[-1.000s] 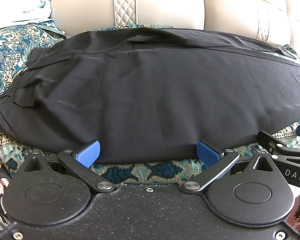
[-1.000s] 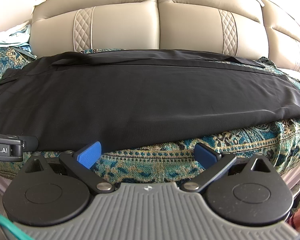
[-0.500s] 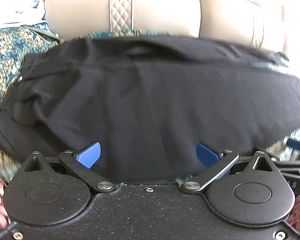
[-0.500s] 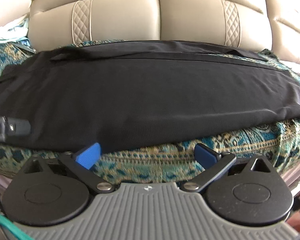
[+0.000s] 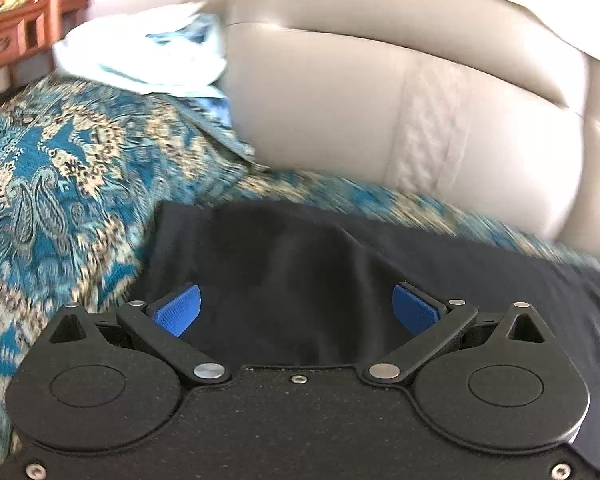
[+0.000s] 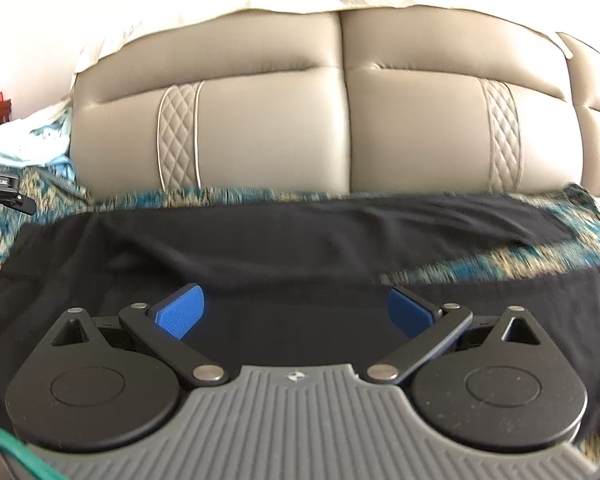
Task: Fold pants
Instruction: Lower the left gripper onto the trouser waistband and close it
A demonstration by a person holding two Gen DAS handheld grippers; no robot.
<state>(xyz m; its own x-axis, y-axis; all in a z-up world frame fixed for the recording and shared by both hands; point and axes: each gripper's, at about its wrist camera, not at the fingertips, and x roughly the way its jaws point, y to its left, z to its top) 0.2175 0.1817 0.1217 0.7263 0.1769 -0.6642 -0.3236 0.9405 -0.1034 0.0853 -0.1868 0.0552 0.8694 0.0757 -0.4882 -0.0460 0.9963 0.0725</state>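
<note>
Two back cushions of a beige leather sofa (image 6: 340,120) fill the far half of the right wrist view, each crossed by a quilted strip. A teal paisley cover (image 5: 60,184) lies over the seat, showing widely at the left in the left wrist view and as a thin band along the foot of the cushions in the right one. On that cover lie the black pants (image 6: 300,248), stretched left to right across the seat; a raised fold of the cloth runs along their far side, and at the right a patch of the cover shows between two layers of dark fabric. A heap of pale blue and white cloth (image 5: 148,56) sits at the far left against the sofa arm, with a wooden cabinet (image 5: 32,20) behind it. The left gripper (image 5: 296,308) is spread wide over the pants' left end, dark cloth bunched up between its blue pads. The right gripper (image 6: 296,308) is likewise spread wide, dark cloth lying between its pads; whether either touches the fabric cannot be told.
</note>
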